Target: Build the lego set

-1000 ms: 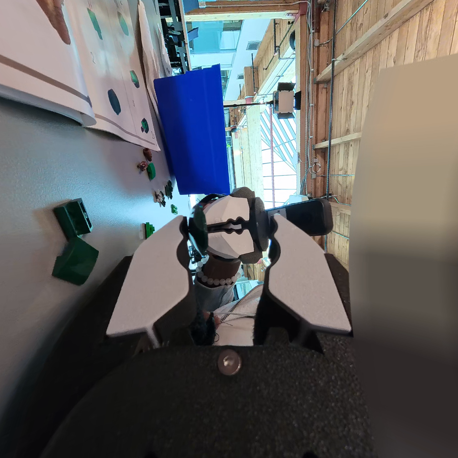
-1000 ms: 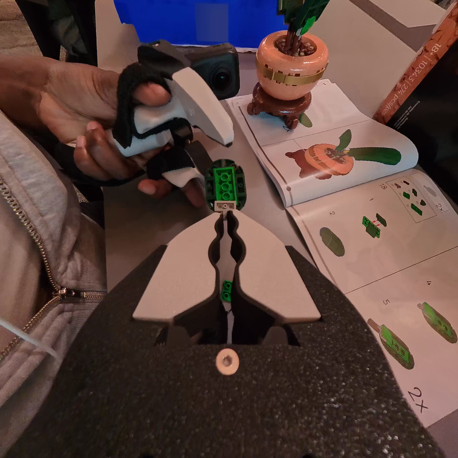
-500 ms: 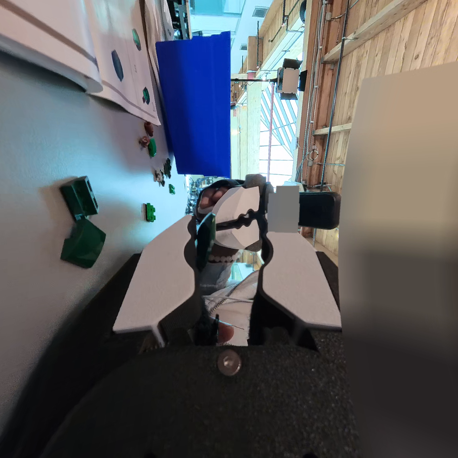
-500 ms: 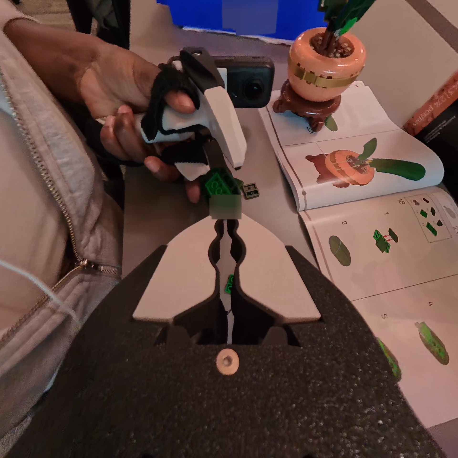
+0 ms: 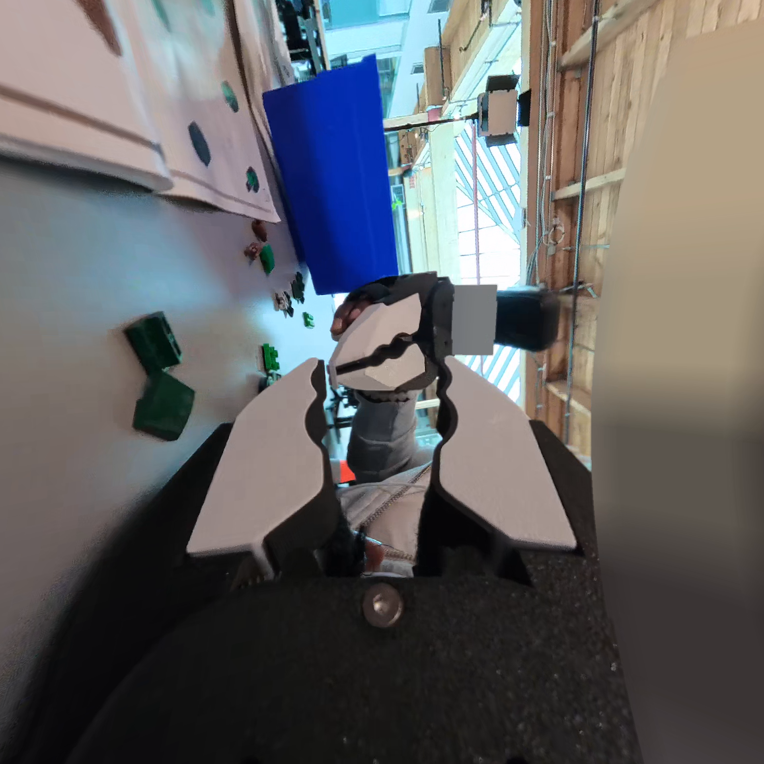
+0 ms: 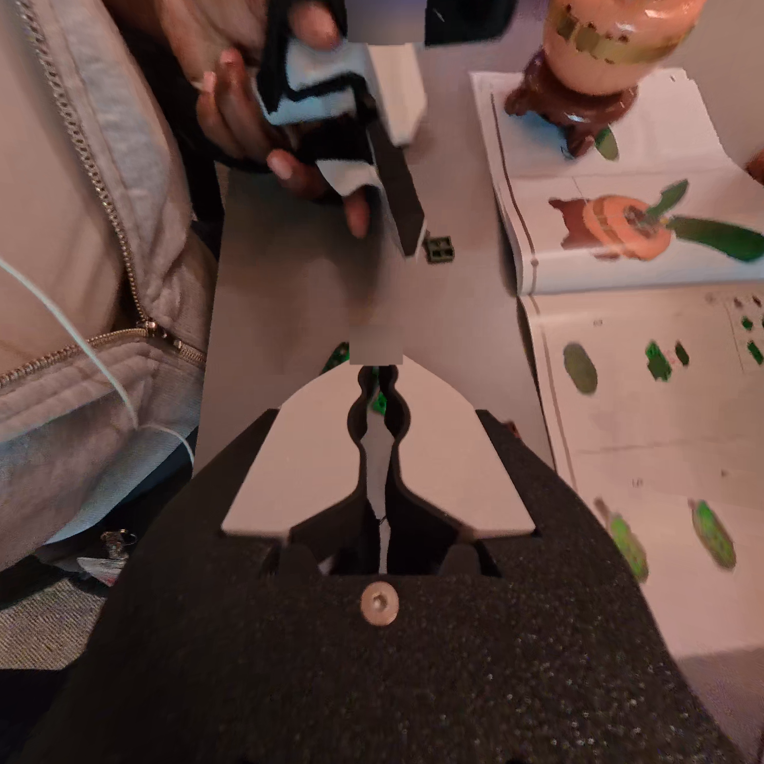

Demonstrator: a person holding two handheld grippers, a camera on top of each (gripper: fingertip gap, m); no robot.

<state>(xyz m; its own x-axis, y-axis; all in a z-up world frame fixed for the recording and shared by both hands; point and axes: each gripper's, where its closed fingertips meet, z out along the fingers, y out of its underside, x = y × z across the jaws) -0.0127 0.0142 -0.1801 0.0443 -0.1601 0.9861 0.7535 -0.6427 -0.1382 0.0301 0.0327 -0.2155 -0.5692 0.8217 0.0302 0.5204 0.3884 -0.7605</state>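
Left claw (image 5: pixel 380 368) is spread wide open with nothing in it, turned sideways above the tabletop (image 5: pixel 82 268). Right claw (image 6: pixel 377 372) is pinched nearly closed on a green lego piece (image 6: pixel 378 401), though a blur patch hides its tip. Two dark green bricks (image 5: pixel 159 372) sit loose near the instruction booklet (image 6: pixel 645 413).

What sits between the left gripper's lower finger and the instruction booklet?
One small dark green brick on the table, nearer the left gripper; right wrist view.
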